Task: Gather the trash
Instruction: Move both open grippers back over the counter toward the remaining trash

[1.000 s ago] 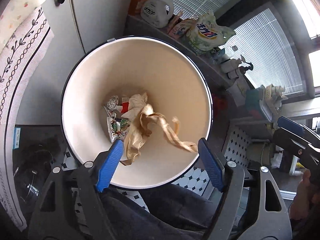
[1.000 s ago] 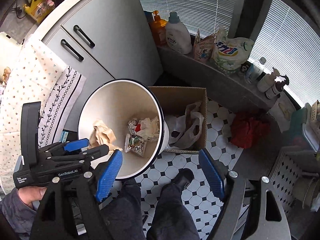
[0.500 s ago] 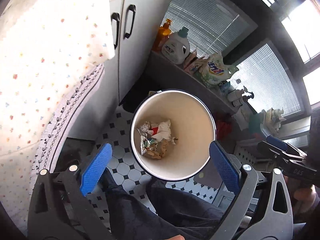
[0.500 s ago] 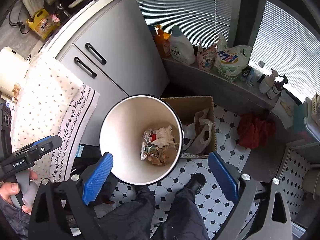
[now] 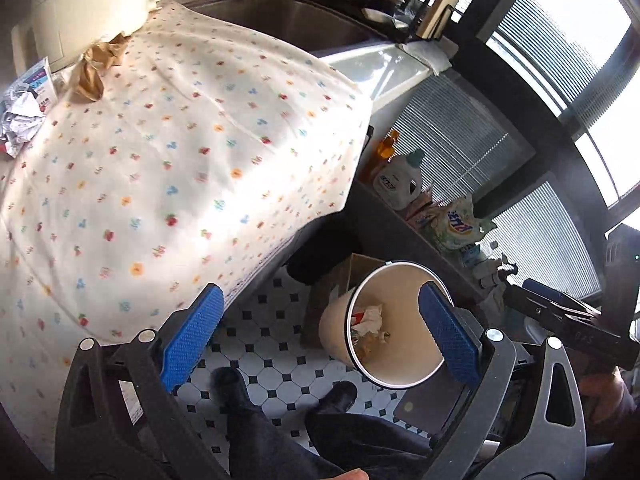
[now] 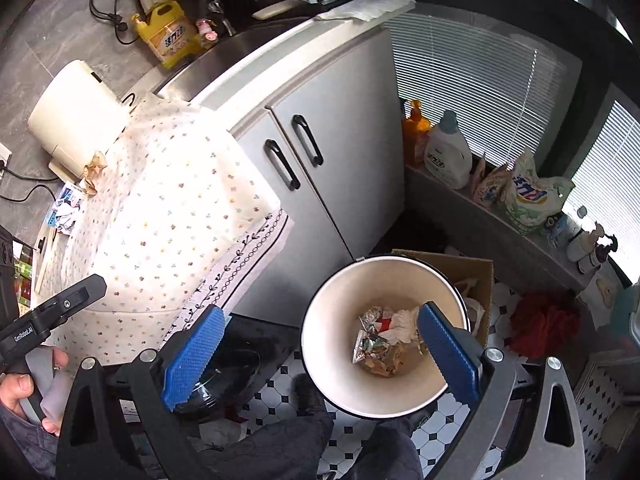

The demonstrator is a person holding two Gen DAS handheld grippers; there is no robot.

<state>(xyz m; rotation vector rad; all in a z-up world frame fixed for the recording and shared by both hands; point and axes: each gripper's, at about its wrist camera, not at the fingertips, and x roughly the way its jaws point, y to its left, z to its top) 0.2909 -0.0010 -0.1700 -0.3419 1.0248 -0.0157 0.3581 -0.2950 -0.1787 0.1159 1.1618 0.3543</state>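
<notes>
A cream trash bin (image 6: 348, 320) with a dark rim stands on the tiled floor, holding foil, tissue and brown paper scraps (image 6: 384, 336). My right gripper (image 6: 322, 314) hangs high above it, open and empty. My left gripper (image 5: 320, 300) is open and empty too, well above the bin (image 5: 400, 356) and beside the table's edge. On the flowered tablecloth (image 5: 160, 180) lie a crumpled brown paper (image 5: 96, 68), a crumpled white paper (image 5: 20, 120) and a blue-white packet (image 5: 38, 80). The brown paper (image 6: 94, 168) also shows in the right wrist view.
A cardboard box (image 6: 476, 276) with a plastic bag stands behind the bin. Grey cupboard doors (image 6: 320, 184) rise left of it. Detergent bottles (image 6: 448, 152) line a low ledge, with a red cloth (image 6: 544, 328) on the floor. The person's shoes (image 5: 232, 388) stand on the tiles.
The brown paper left my left gripper and dropped into the bin. Both grippers opened wider and rose away from the bin, the left swinging toward the table, whose top has come into view.
</notes>
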